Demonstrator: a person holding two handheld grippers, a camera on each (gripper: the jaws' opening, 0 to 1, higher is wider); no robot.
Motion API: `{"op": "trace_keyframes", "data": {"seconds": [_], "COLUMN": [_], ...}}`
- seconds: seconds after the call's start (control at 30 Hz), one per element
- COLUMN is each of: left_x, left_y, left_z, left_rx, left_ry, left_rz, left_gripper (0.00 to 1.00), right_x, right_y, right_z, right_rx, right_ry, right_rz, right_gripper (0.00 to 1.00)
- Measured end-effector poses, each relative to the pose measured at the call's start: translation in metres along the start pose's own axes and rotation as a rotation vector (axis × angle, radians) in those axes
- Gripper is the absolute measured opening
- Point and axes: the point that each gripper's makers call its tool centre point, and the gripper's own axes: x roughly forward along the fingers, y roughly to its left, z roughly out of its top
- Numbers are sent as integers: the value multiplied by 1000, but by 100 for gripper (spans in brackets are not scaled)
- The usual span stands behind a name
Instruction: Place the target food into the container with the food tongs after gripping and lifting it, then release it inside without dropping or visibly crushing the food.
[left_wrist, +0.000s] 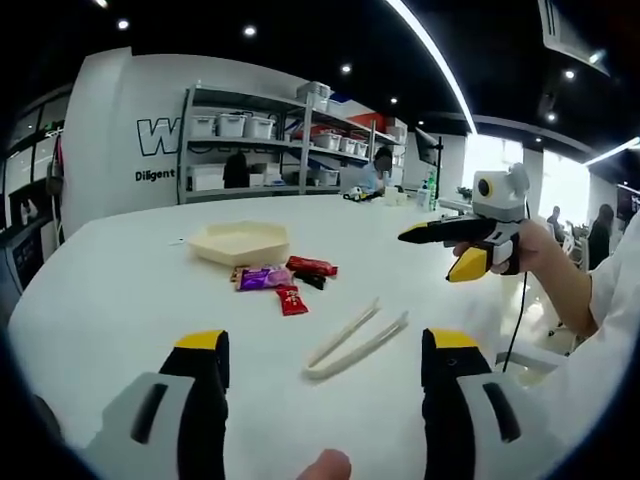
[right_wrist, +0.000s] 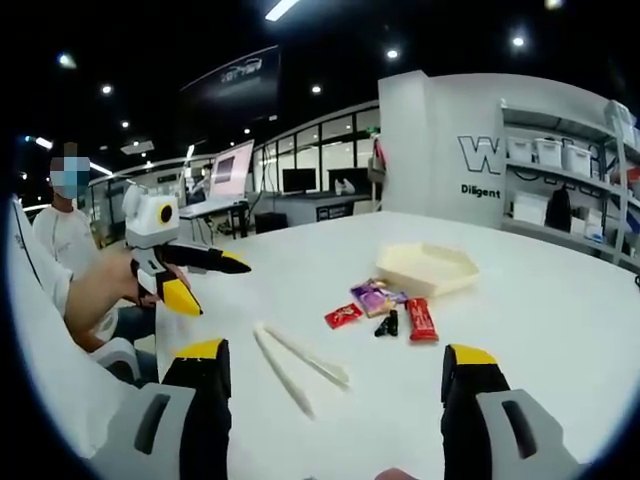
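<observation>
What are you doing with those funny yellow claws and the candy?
A person holds a gripper in each hand, the left gripper and the right gripper, both open and empty above the white table. The food tongs lie untouched. The wrapped snacks sit beside the empty cream container.

Four snack packets (left_wrist: 288, 281) (one tongs (left_wrist: 355, 340), one tray (left_wrist: 241, 241))

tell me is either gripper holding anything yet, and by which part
Nothing is held. The left gripper and right gripper both stand open and empty above the table; the tongs lie untouched on it.
</observation>
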Motion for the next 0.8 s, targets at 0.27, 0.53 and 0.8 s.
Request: {"op": "trace_keyframes", "data": {"seconds": [0.27, 0.53, 0.8], "left_x": [-1, 0, 3], "left_y": [1, 1, 2], "left_z": [3, 0, -2], "left_rx": [0, -6, -10], "left_ry": [-10, -8, -5], "left_rz": [0, -5, -18], "left_gripper": [75, 74, 71], "right_x": [2, 5, 11], "right_y": [0, -2, -5], "right_z": [2, -1, -3], "right_rx": [-4, -3, -7], "right_ry": [-3, 4, 13], "right_rz": [5, 6, 23], "right_gripper": [84, 83, 80]}}
